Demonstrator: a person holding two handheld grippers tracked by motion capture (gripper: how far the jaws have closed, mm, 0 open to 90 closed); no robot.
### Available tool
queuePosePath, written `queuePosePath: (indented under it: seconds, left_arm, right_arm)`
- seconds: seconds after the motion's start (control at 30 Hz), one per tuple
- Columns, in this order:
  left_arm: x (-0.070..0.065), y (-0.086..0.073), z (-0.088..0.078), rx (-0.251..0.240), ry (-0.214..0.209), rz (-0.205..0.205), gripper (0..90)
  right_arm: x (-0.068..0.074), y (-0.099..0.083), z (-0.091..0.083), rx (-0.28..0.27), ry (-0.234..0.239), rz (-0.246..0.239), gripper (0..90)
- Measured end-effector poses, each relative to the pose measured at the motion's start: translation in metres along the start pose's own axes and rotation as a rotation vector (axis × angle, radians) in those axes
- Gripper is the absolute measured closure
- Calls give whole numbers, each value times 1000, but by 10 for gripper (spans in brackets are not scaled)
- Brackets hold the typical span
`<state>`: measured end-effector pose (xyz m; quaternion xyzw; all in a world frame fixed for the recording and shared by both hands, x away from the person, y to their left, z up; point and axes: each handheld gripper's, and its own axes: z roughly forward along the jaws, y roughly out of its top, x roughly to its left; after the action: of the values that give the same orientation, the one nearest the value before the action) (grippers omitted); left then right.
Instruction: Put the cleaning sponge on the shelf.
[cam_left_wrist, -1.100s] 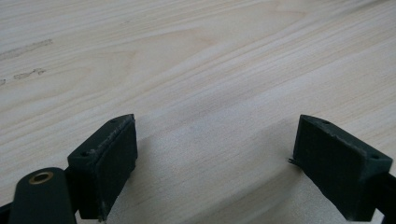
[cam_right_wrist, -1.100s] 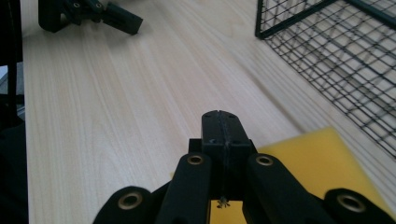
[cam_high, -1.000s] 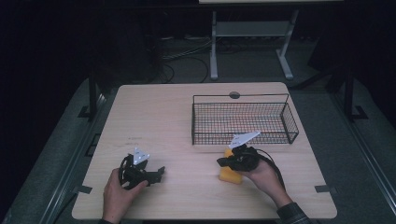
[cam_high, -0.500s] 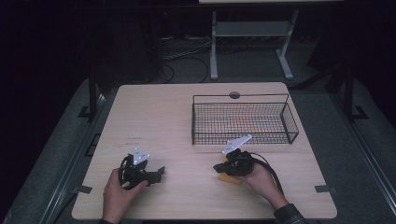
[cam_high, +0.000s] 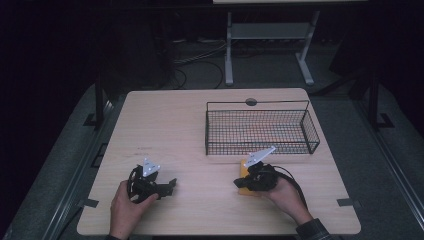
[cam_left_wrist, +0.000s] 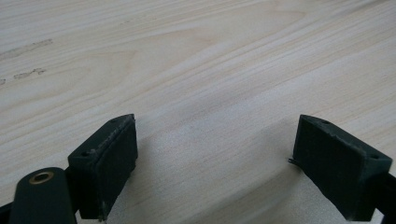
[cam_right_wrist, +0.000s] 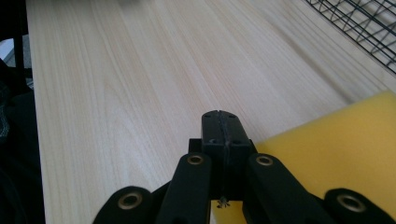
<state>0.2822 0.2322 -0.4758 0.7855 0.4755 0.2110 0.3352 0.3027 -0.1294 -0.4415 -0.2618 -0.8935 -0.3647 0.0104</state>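
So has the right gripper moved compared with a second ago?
Yes. The right gripper has shifted toward the person's side, away from the wire basket, and now sits over the yellow sponge.

High view fixed above the worktop (cam_high: 200, 125) near edge, facing forward and down, far off, left gripper view close over bare worktop grain, right gripper view low along the worktop, wire basket (cam_right_wrist: 364, 28) corner shared with the high view
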Motion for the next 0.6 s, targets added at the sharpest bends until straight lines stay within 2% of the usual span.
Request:
queuePosePath:
  seconds: [0.6]
  left_arm:
    - [0, 0, 0, 1, 0, 2, 131]
  right_arm:
    - [-6, -24, -22, 8, -28, 42, 895]
